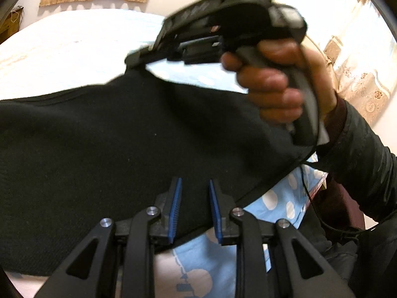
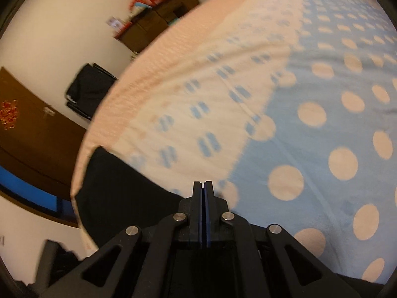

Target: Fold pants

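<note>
Pants (image 1: 119,144) lie dark across the bedspread (image 2: 322,124), apparently mid-fold. Left gripper (image 1: 194,208) hovers spread above them; right gripper (image 2: 203,188) is pressed together, possibly pinching cloth.

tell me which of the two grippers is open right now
The left gripper: its blue-padded fingers stand apart over the black pants. The right gripper has its fingers pressed together; whether it pinches any cloth cannot be seen.

Left wrist view close above pants (image 1: 124,136); right wrist view low across bedspread (image 2: 322,124); both share bed.
</note>
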A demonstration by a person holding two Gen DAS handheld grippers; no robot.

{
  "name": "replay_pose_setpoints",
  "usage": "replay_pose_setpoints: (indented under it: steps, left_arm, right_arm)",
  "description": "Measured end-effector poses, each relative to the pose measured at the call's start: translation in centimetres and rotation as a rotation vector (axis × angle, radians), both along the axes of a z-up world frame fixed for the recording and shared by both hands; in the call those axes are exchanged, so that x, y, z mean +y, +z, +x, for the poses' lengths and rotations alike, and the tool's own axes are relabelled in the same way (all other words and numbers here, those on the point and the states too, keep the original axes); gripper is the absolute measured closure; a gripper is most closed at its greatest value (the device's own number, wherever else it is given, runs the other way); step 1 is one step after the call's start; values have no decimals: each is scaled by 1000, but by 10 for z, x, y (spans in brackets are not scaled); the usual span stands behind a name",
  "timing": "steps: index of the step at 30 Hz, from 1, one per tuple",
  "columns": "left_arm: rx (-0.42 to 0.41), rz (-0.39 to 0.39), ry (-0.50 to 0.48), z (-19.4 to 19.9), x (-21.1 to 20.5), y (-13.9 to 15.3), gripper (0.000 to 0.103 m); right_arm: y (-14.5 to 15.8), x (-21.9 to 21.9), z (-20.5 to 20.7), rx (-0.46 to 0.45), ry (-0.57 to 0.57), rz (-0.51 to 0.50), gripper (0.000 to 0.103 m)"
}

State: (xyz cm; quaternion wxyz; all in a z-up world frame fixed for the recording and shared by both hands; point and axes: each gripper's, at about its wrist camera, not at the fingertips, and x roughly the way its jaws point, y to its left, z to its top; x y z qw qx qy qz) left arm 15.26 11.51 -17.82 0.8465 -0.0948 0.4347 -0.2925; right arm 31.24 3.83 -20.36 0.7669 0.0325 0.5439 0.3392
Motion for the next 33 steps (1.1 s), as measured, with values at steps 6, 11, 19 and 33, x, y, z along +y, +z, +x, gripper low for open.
replay_pose_setpoints:
  steps: [6, 11, 19, 33]
  left_arm:
    - [-71, 80, -10, -8, -9, 14, 66]
    - [-185, 170, -64, -22, -33, 37, 46]
    - [-228, 234, -201, -20, -85, 49, 46]
    - [-247, 346, -438, -9, -152, 41, 46]
  right_arm:
    - [18, -43, -6, -27, -63, 44, 76]
    - [54, -122, -31, -84, -134, 67, 52]
    - [106, -296, -106, -204, -443, 47, 52]
    - [95, -492, -234, -222, -928, -34, 52]
